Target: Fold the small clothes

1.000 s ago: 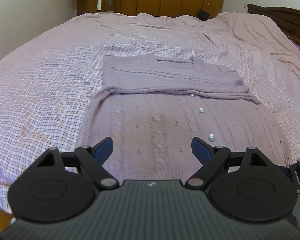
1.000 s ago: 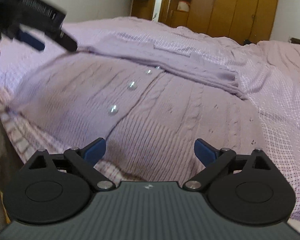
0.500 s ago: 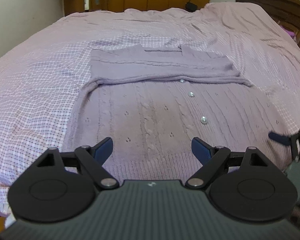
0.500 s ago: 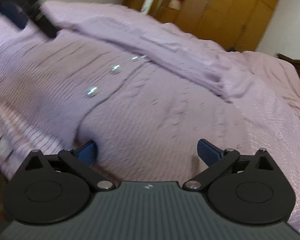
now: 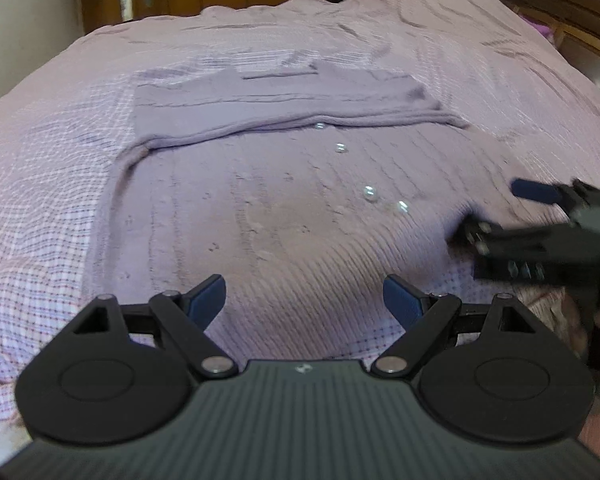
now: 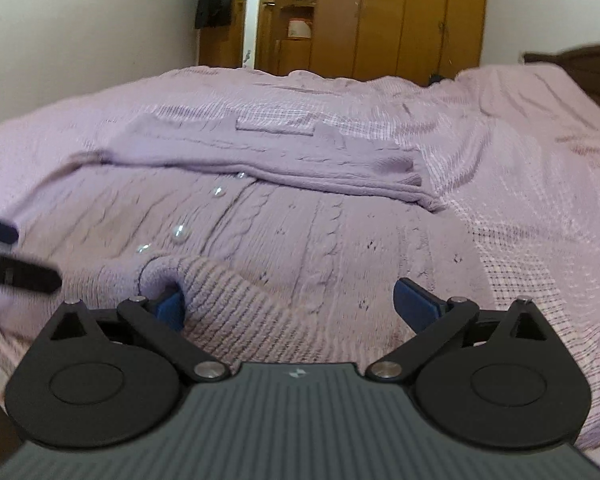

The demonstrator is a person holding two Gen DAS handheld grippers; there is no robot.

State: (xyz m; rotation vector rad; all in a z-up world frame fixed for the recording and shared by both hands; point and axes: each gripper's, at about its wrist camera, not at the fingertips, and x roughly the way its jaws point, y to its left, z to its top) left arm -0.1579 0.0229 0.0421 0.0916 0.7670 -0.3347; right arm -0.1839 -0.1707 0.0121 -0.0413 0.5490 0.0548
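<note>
Garment: lilac cable-knit cardigan [image 5: 284,208] lies button-side up on the checked bedspread [image 5: 40,184], both sleeves already folded across the chest as a band [image 5: 268,108] at the far end; a row of pearl buttons [image 5: 369,193] runs down the front.

Change at the hem: the ribbed hem [image 6: 236,300] now bulges up into a small hump around the right gripper's [image 6: 296,304] left fingertip [image 6: 171,305], which has pushed under or into the knit. Half a second ago the hem lay flat in front of that gripper.

Right gripper state: jaws spread wide, one pad buried in the hem fold and the other pad [image 6: 416,304] clear above the fabric; nothing is pinched yet.

Left gripper state: left gripper [image 5: 304,300] has its jaws wide apart and hovers just above the hem at the near left part of the cardigan, not visibly touching it.

Difference from earlier views: the left camera sits nearer and lower over the cardigan than a second ago, and the right gripper now shows beside it at the hem's right side, blurred by motion.

Meaning for the task: both grippers appear to be setting up to grasp the hem, likely to fold the bottom up toward the sleeve band; the right one leads.
</note>
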